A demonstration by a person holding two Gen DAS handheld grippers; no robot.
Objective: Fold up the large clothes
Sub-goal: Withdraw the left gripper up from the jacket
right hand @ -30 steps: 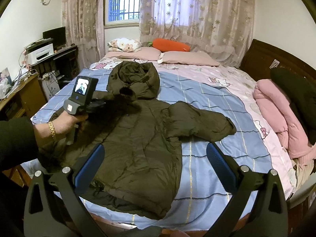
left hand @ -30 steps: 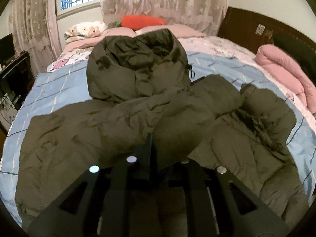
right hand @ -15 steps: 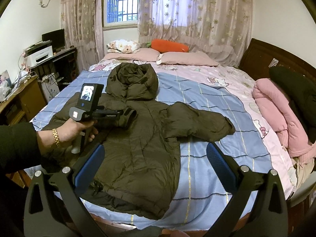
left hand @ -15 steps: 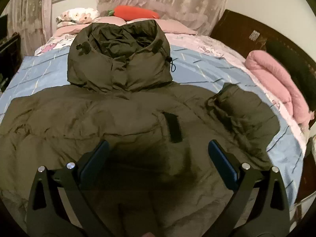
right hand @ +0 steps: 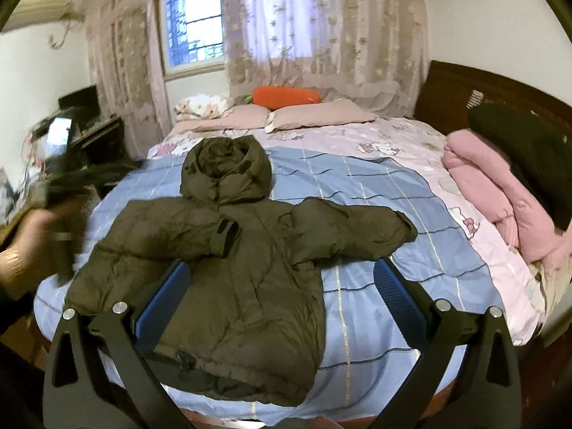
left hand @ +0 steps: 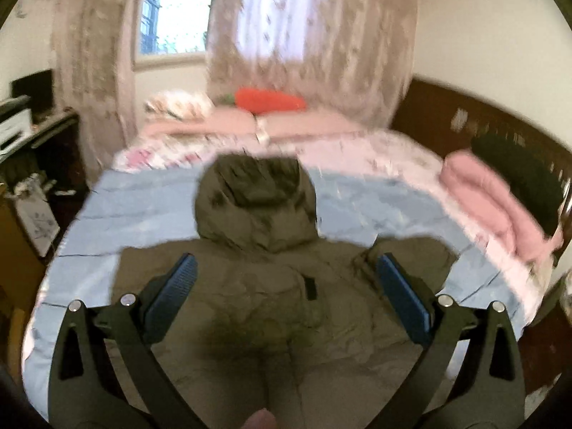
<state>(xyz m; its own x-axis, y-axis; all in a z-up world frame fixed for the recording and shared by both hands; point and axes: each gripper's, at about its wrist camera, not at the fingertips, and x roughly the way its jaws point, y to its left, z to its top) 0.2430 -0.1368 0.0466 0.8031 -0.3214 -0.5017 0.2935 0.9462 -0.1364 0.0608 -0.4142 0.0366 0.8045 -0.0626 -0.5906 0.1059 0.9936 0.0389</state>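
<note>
**Left sleeve dropped across the chest; left hand pulls away**

The left fingers [left hand: 186, 282] stand wide apart with nothing between them; a second ago they were pinched on the left sleeve [right hand: 178, 225]. The left gripper [left hand: 286, 286] has let go and lifted up and back from the jacket [right hand: 232, 268], so its view now takes in the whole hood [left hand: 255, 203] and much of the bed [left hand: 143, 207], blurred by the motion. In the right wrist view the same gripper shows as a smear at the left edge, gripped by the person's hand [right hand: 21, 250].

The right fingers [right hand: 397, 300] are also apart and empty, and the right gripper [right hand: 282, 293] hovers over the jacket's lower half, barely shifted.

The jacket lies face up on the blue sheet, hood toward the pillows [right hand: 279, 114]. The left sleeve is now folded inward, its cuff [right hand: 225, 236] resting on the chest. The right sleeve [right hand: 354, 228] is spread out to the side, unfolded.

So one sleeve fold looks done. The right sleeve probably comes next, then folding the body and hood.
</note>
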